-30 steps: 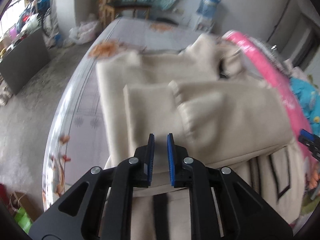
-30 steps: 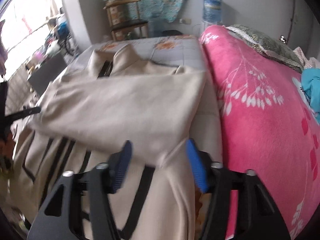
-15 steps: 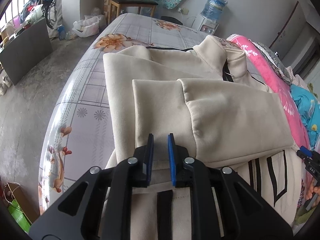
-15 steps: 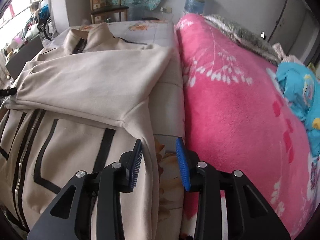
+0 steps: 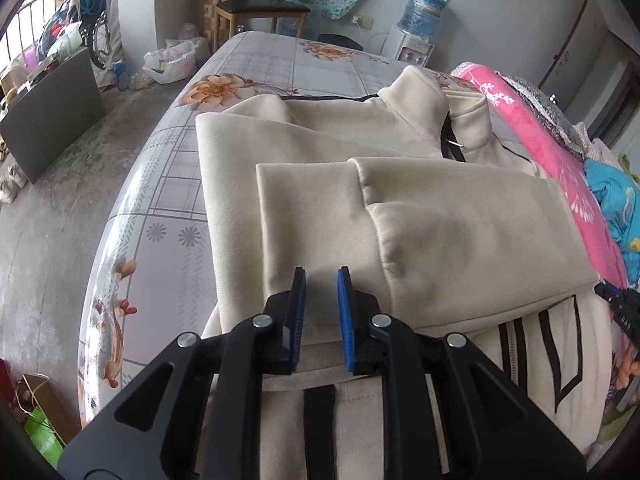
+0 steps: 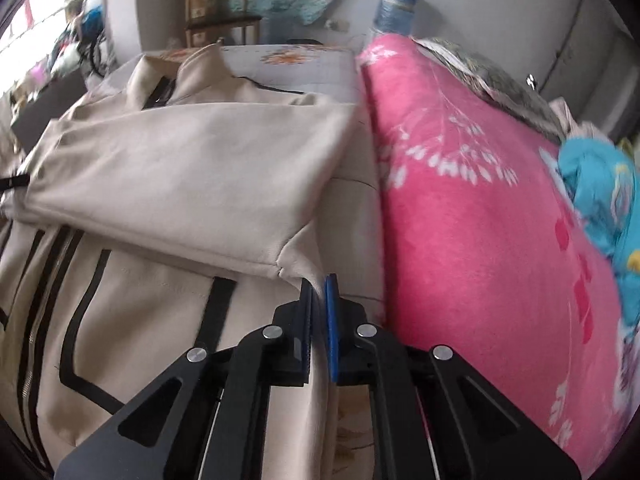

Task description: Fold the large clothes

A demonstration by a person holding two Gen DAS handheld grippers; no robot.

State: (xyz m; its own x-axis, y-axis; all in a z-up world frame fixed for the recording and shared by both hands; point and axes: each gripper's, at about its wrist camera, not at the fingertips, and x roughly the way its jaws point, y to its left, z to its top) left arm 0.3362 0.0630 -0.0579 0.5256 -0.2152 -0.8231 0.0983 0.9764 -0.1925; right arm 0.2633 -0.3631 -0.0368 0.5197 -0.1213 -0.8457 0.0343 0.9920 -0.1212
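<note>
A cream zip jacket point(image 5: 320, 132) with black trim lies flat on the bed, both sleeves point(image 5: 460, 240) folded across its chest. My left gripper point(image 5: 322, 280) sits at the jacket's left side edge, its blue pads a narrow gap apart with cream fabric filling the gap. In the right wrist view the same jacket point(image 6: 180, 168) spreads to the left. My right gripper point(image 6: 319, 284) is shut on the jacket's right side edge just below the sleeve's corner, the fabric pinched between the pads. The right gripper's tip point(image 5: 620, 304) shows at the left wrist view's right edge.
The bed has a grey flowered sheet point(image 5: 168, 200) whose left edge drops to a concrete floor point(image 5: 52, 208). A pink blanket point(image 6: 480, 220) lies close beside the jacket's right edge, with blue cloth point(image 6: 600, 184) beyond. A chair point(image 5: 260, 8) and water dispenser point(image 5: 424, 12) stand behind the bed.
My right gripper went from open over the folded sleeve to the jacket's right edge and closed on it. The left gripper kept its narrow gap and stayed at the left edge.
</note>
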